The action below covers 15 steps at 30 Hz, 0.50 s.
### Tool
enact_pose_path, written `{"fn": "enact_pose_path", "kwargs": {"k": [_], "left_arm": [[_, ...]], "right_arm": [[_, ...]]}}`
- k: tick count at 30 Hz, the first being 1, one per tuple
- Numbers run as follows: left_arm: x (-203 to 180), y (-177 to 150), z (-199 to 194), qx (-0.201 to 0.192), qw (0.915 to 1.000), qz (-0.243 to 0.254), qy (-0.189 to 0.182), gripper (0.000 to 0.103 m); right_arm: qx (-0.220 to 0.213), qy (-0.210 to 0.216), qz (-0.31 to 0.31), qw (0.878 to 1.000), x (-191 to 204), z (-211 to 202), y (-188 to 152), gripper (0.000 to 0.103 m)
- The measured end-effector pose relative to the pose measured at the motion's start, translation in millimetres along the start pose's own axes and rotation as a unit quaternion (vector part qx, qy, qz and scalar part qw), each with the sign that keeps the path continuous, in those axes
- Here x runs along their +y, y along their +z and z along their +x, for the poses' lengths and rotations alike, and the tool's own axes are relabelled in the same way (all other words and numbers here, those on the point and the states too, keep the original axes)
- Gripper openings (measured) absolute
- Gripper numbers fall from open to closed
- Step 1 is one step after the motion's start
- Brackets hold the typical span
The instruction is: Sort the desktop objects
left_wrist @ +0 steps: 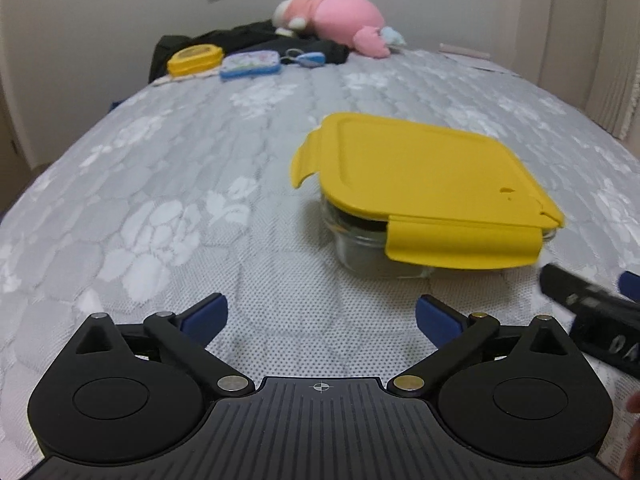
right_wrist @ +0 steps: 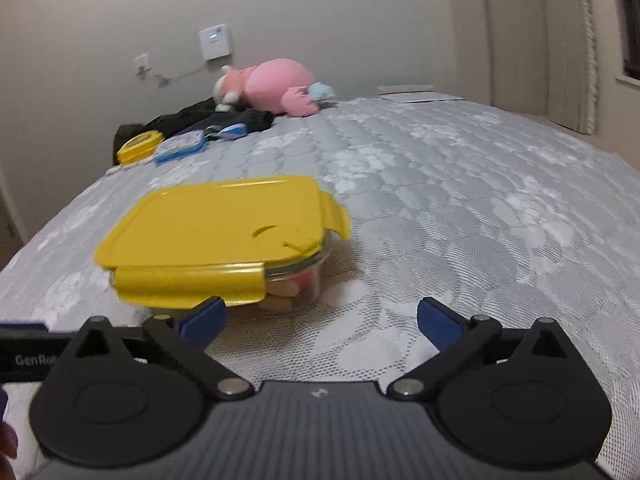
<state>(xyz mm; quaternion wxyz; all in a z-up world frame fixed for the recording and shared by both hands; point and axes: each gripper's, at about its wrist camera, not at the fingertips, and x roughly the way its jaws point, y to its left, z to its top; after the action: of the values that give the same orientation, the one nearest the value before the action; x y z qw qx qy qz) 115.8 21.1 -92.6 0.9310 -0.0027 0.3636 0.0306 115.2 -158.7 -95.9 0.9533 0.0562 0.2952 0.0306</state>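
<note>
A glass container with a yellow lid [left_wrist: 424, 184] sits on the grey patterned mattress [left_wrist: 200, 184], its near flap hanging loose. In the right wrist view the same container [right_wrist: 224, 232] shows pale and red items through the glass. My left gripper [left_wrist: 322, 316] stands open just in front and to the left of the container, nothing between its blue pads. My right gripper [right_wrist: 322, 318] is open too, with the container just beyond its left fingertip [right_wrist: 204, 320]. The right gripper's black body [left_wrist: 592, 320] shows at the right edge of the left wrist view.
At the far end lie a small yellow box [left_wrist: 195, 59], a blue-rimmed case [left_wrist: 250, 63], a blue key fob [left_wrist: 306, 58], dark clothing [left_wrist: 240, 40] and a pink plush toy [left_wrist: 340, 16]. Papers [right_wrist: 416, 94] lie at the far right corner. A curtain [right_wrist: 576, 40] hangs on the right.
</note>
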Motion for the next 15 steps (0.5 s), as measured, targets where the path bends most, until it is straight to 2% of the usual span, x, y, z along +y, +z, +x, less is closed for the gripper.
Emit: {"fn": "enact_pose_path", "kwargs": {"k": [7,15], "left_arm": [[-1.0,-0.4,0.8,0.005,1.0000,0.006,-0.002,0.103],[2.4,-1.3,8.5,0.028,0.9995,-0.003,-0.010,0.103]], "right_arm": [[0.016,-0.007,-0.007,1.000,2.2,1.7,-0.3,0.103],[0.015,-0.004,-0.022,1.000,5.5,0.7,-1.4,0.103]]}}
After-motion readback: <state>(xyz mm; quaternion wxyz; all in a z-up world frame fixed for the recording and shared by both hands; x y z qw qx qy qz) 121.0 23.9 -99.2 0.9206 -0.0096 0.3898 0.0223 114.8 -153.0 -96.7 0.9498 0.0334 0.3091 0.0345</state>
